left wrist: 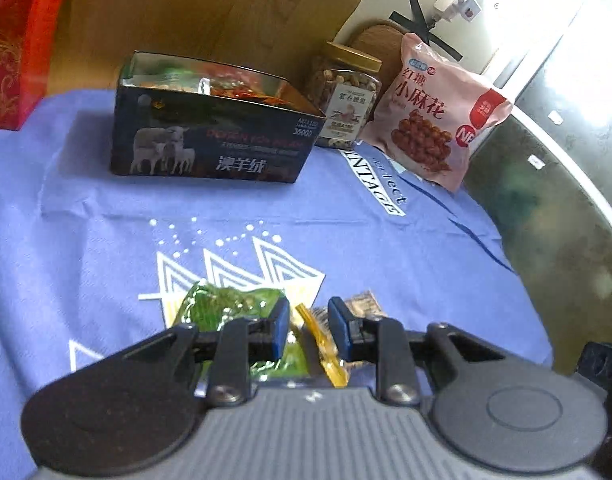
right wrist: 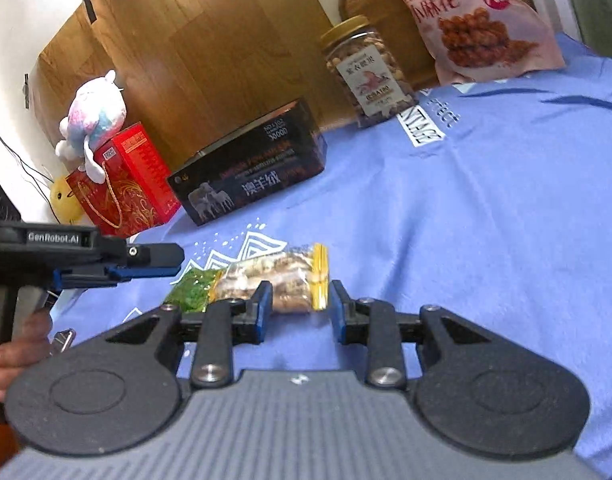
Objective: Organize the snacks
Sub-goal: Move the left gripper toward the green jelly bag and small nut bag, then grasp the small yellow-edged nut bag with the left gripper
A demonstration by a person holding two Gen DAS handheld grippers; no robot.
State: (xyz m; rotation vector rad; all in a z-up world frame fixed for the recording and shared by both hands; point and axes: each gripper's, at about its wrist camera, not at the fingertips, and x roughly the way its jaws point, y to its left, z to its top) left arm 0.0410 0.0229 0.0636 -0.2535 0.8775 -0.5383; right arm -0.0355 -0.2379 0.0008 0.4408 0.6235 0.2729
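Note:
A green snack packet [left wrist: 225,304] and a clear yellow-edged snack packet [left wrist: 326,344] lie side by side on the blue cloth [left wrist: 386,260]. My left gripper [left wrist: 308,326] is open just above them, its jaws astride the yellow edge. In the right wrist view my right gripper [right wrist: 299,306] is open, its jaws around the near end of the yellow-edged packet [right wrist: 281,276], with the green packet [right wrist: 191,290] to its left. The left gripper [right wrist: 145,266] hovers over the green packet there. A dark open box [left wrist: 213,136] holding several snack packets stands at the back.
A nut jar [left wrist: 346,100] and a pink snack bag [left wrist: 434,112] stand right of the box. A red gift bag [right wrist: 121,184] with a plush toy [right wrist: 93,116] on top is at the left. The table edge [left wrist: 546,208] curves away on the right.

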